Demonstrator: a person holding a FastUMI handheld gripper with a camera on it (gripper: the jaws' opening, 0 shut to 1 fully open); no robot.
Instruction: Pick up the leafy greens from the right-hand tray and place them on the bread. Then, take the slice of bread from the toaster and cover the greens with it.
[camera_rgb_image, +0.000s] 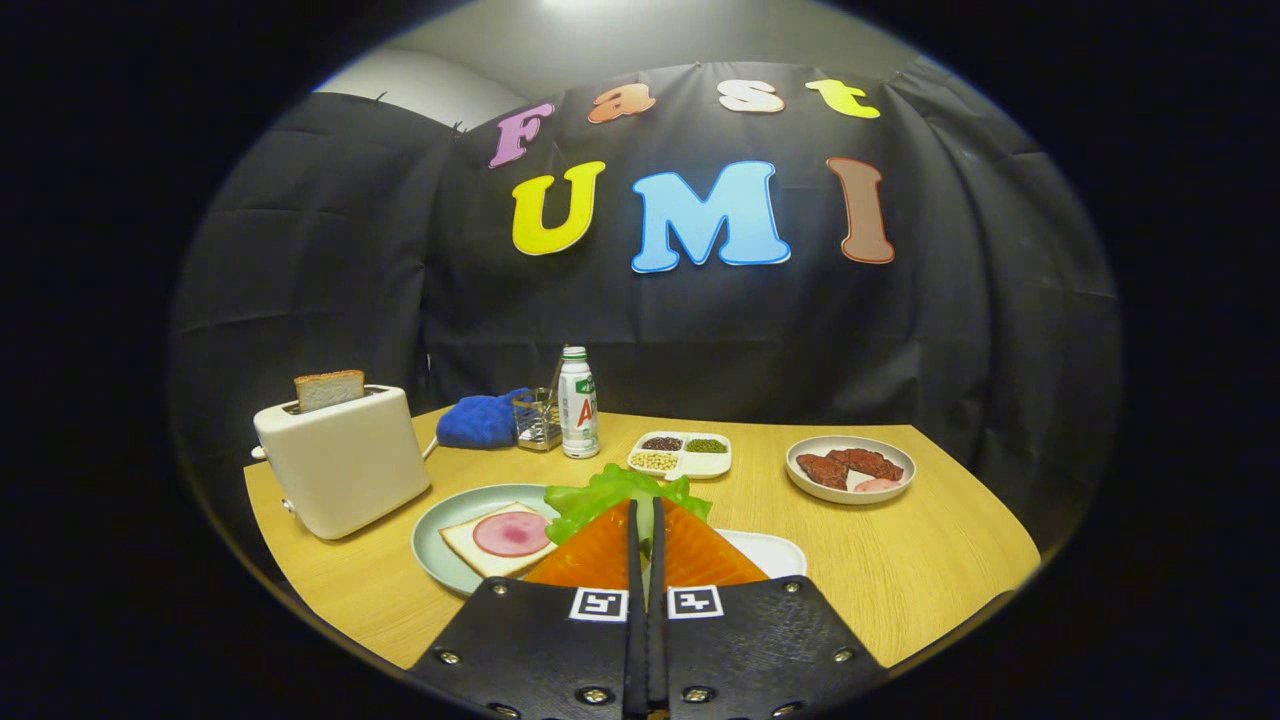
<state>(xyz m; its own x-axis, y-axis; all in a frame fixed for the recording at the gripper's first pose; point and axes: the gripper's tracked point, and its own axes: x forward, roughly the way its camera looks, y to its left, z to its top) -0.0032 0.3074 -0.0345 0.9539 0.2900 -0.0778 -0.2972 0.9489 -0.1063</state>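
Step one in hand: greens (612, 493) are pinched at the tips of the hand-held gripper (645, 512), fingers nearly together, just right of the plated bread (478, 545) with its ham. Next, greens to be carried left over that slice and released. Toaster (343, 460) slice (329, 389) untouched.

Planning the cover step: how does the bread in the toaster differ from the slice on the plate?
The toaster bread stands upright in the toaster slot, half hidden and bare. The plate slice lies flat on the pale plate with a round ham slice on top. Both look pale with browner crusts. The tool is shut on the lettuce.
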